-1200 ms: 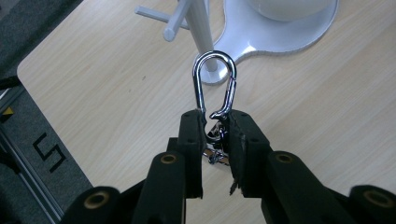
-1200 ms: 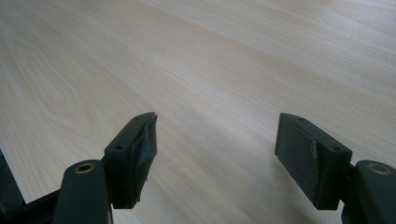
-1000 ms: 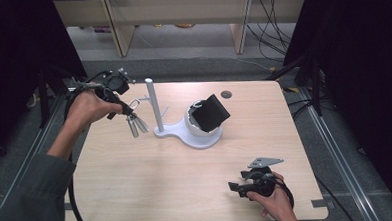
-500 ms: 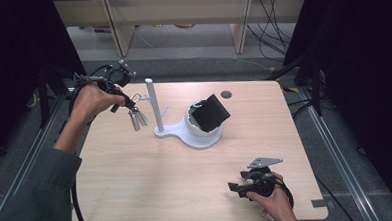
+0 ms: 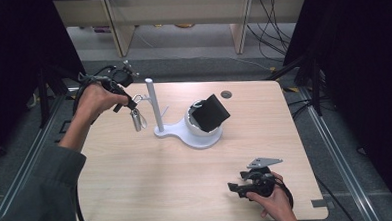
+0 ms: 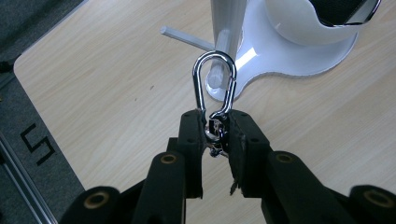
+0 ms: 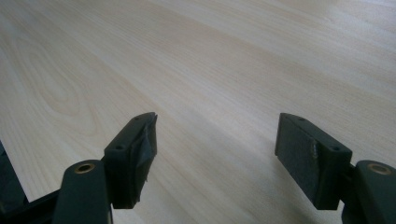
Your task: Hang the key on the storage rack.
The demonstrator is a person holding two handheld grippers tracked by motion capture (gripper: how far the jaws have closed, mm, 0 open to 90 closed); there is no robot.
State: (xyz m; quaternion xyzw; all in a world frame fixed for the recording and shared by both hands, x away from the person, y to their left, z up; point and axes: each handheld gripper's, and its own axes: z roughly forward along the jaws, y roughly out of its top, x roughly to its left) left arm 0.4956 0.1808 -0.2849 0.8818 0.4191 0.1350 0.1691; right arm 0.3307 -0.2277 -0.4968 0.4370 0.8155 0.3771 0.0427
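Observation:
My left gripper [image 5: 125, 99] [image 6: 215, 125] is shut on the lower end of a silver carabiner [image 6: 215, 77] [image 5: 137, 99], held in the air just left of the white post [image 5: 152, 105] [image 6: 227, 18]. A small metal cylinder [image 5: 135, 121] dangles below the carabiner. The post rises from a white stand [image 5: 170, 131] that has a thin side peg [image 6: 186, 38] and a white cup [image 5: 200, 130] holding a black square object [image 5: 211, 112]. My right gripper [image 5: 236, 188] [image 7: 215, 135] rests open near the table's front right edge, with bare wood between its jaws.
A light wooden table [image 5: 137, 183] carries everything. A dark cable hole [image 5: 226, 94] sits at the back. Metal rails [image 5: 31, 162] run along both sides, and shelving and cables [image 5: 275, 17] lie beyond the far edge.
My left gripper has moved right and up toward the post, carrying the carabiner and its dangling cylinder. The right gripper has stayed put.

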